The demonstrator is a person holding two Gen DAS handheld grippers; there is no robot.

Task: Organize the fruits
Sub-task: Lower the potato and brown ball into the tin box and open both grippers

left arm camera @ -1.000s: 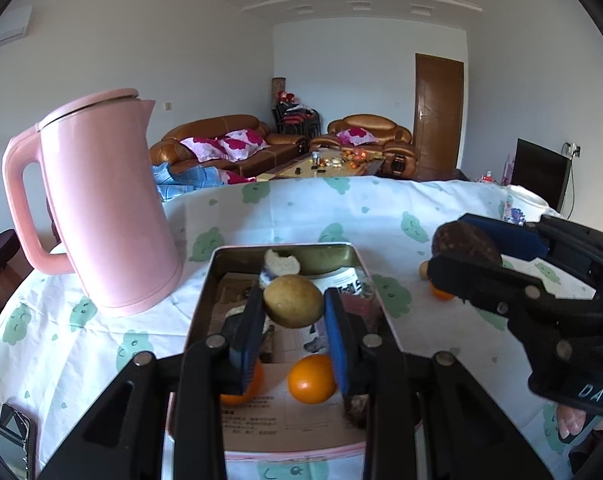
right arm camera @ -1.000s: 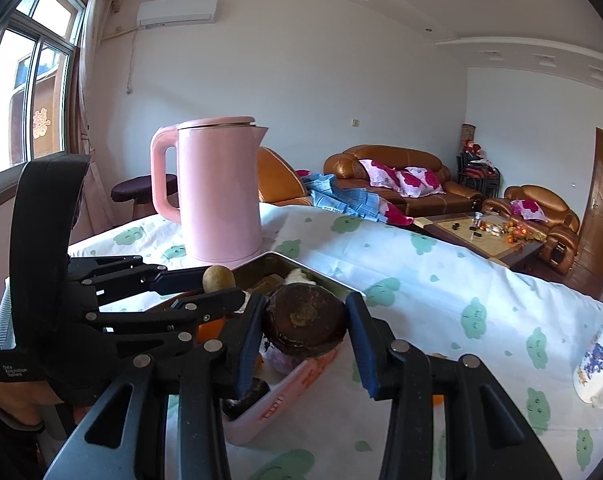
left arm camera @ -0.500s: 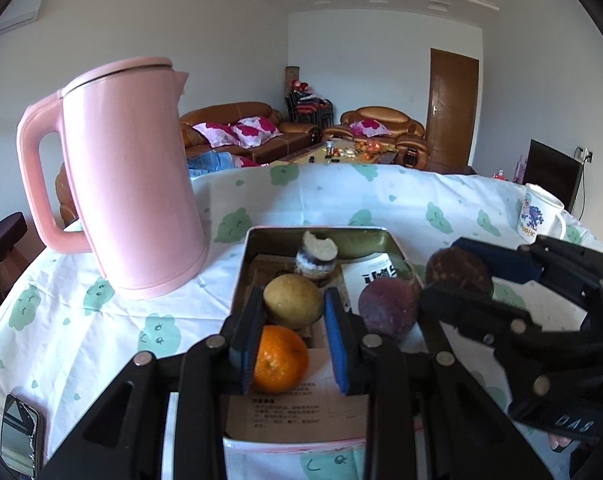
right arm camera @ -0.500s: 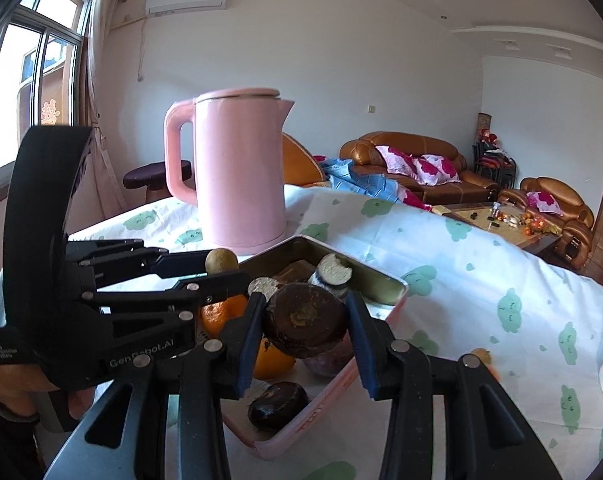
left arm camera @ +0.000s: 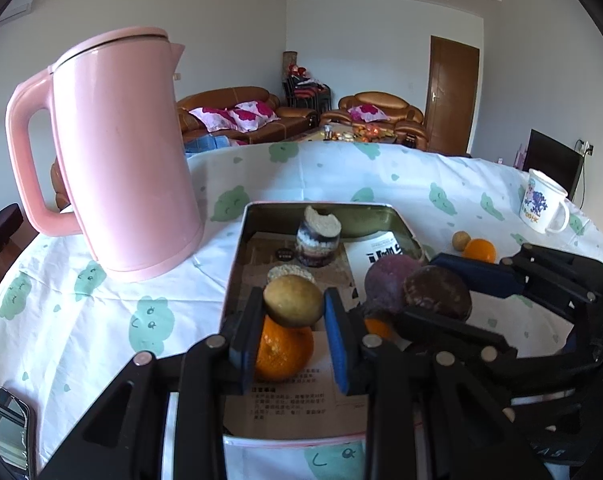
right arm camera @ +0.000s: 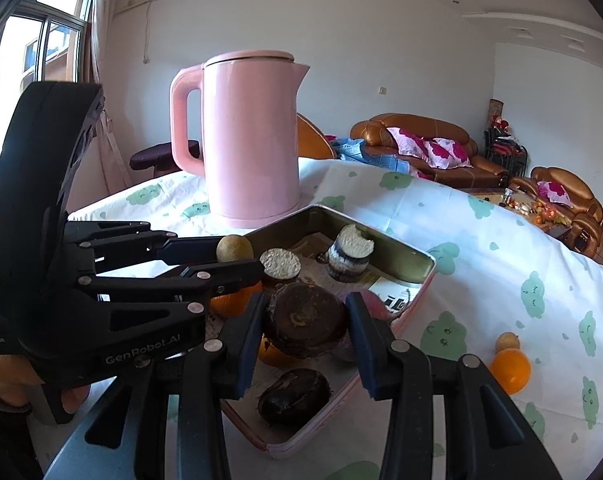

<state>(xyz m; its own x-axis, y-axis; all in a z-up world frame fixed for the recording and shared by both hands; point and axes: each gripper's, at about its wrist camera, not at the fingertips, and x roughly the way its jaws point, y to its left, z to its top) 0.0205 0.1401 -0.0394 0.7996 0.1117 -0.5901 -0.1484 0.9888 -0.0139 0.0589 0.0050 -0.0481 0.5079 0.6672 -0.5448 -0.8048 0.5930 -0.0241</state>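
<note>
Left gripper [left arm camera: 293,312]: fingers clamp a small tan-green round fruit [left arm camera: 293,306]; it hangs directly above an orange [left arm camera: 283,350] lying in the tray's near end, at 6 o'clock of the tray.
Right gripper [right arm camera: 306,322]: fingers clamp a dark brown round fruit [right arm camera: 306,320] with a rough, matte skin and a pale stem scar; it hangs over the tray's near right corner (a straight drop looks enough).
Key relation: both held fruits sit over the tray [left arm camera: 325,209], not the cloth; the left one is the nearer to the tray's middle, the right one lies at its 3 o'clock.
Below the right fruit: a glossy dark oval fruit [right arm camera: 293,396], long axis running roughly 8 to 2 o'clock, just inside the pink rim.
Tray: shallow metal rectangle, dull gold walls, printed paper lining the floor.
Mid tray: a purple matte fruit [left arm camera: 385,280], a cut stub with a pale grainy face [right arm camera: 280,262], and an upright layered piece with a bite out of it [left arm camera: 317,236] toward 12 o'clock.
Loose fruit: a small tan one [right arm camera: 507,341] touching an orange one [right arm camera: 509,370] on the cloth, at 3 o'clock of the tray.
Far: smooth pink kettle [left arm camera: 121,152] at 10 o'clock; printed mug [left arm camera: 545,208] at 2 o'clock.
</note>
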